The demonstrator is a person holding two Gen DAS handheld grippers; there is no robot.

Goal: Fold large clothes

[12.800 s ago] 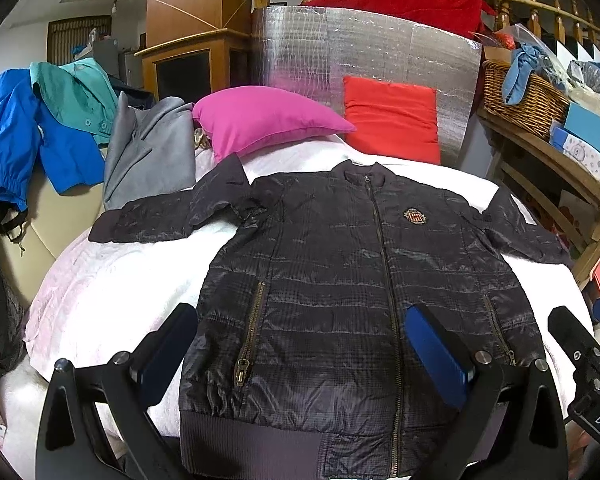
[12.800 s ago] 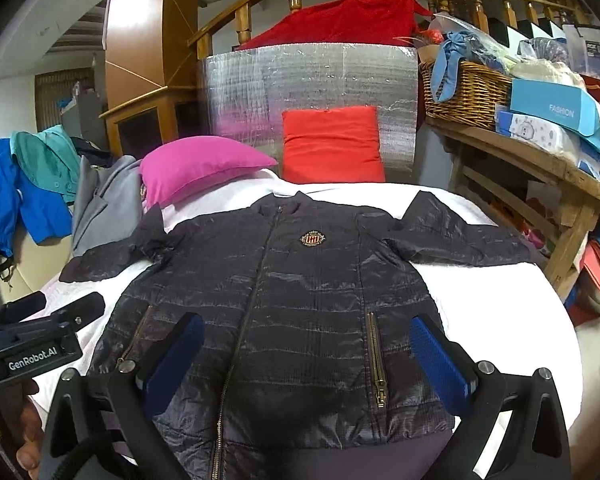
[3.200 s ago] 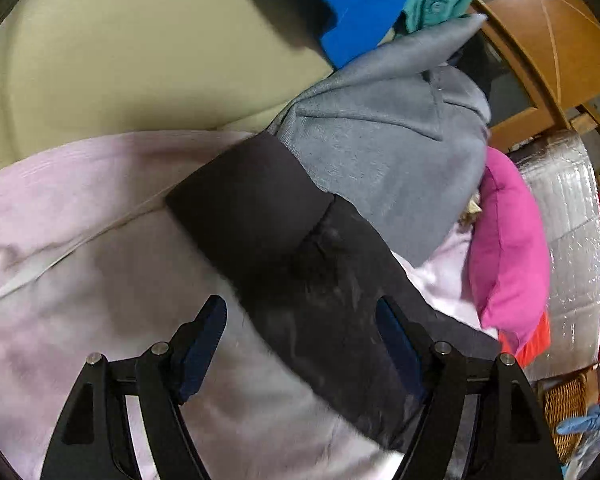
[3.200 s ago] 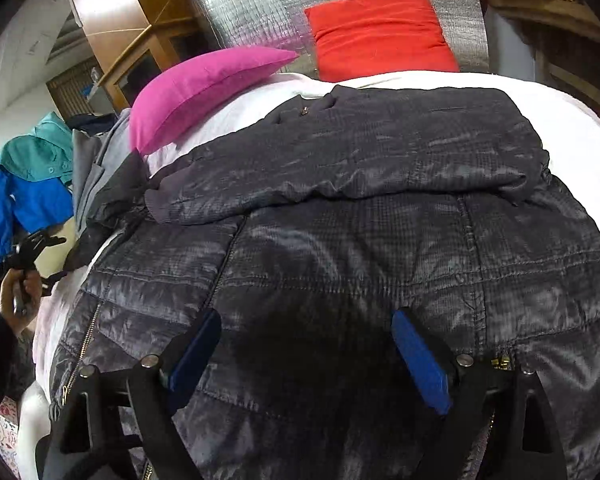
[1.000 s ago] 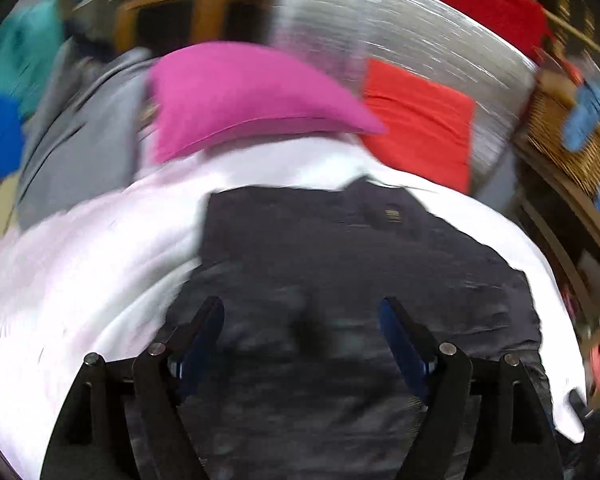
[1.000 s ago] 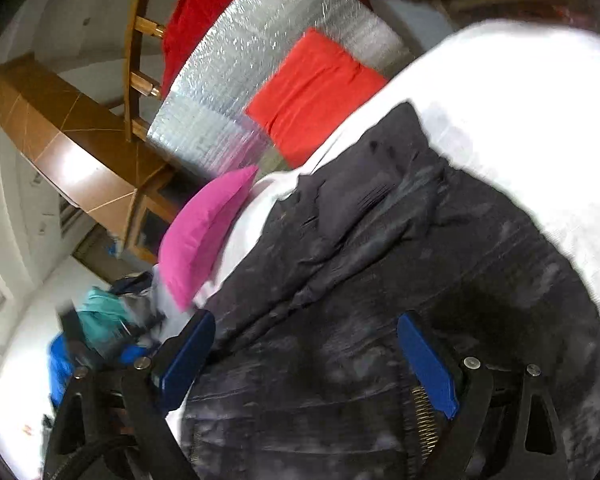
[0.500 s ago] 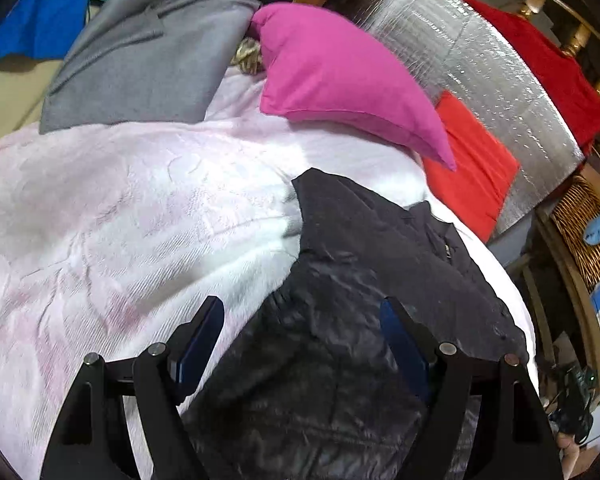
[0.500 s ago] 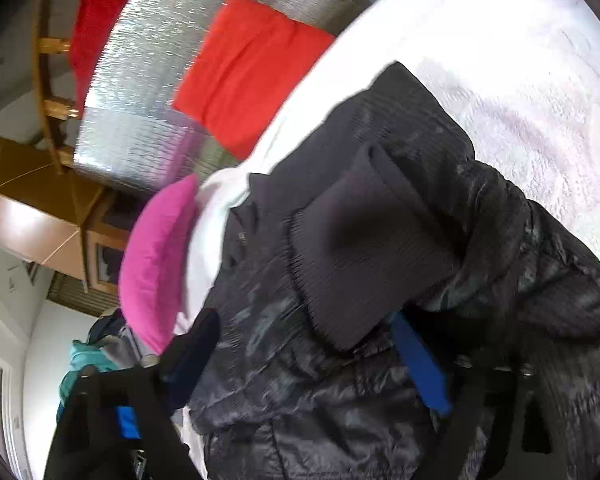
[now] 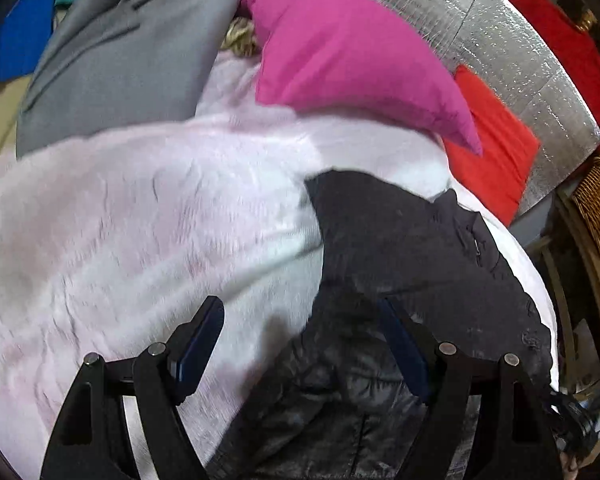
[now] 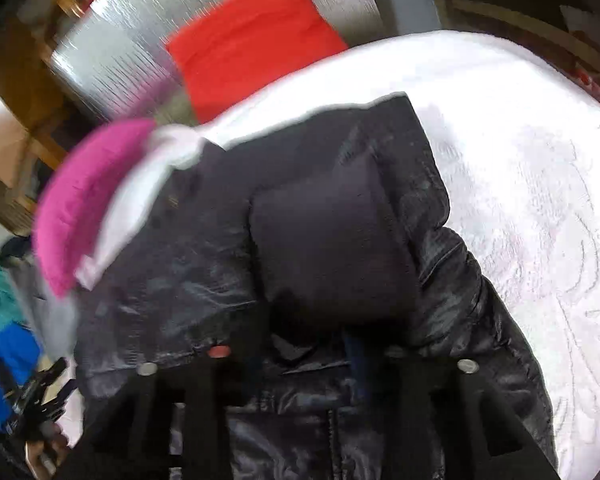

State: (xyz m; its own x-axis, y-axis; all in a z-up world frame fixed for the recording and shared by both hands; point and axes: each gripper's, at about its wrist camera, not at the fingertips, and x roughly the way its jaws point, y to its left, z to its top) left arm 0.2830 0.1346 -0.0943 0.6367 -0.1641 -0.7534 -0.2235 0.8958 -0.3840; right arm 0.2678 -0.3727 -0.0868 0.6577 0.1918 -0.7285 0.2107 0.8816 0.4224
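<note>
No text, label, brand, number or sign can be read in either wrist view. The black jacket (image 9: 412,248) shows only plain quilted fabric and a ribbed cuff, with no badge or print legible on it. The pink pillow (image 9: 340,52), the red cushion (image 10: 252,36) and the white bedcover (image 9: 140,220) carry no lettering, and both views are too blurred for any small print to be told.
</note>
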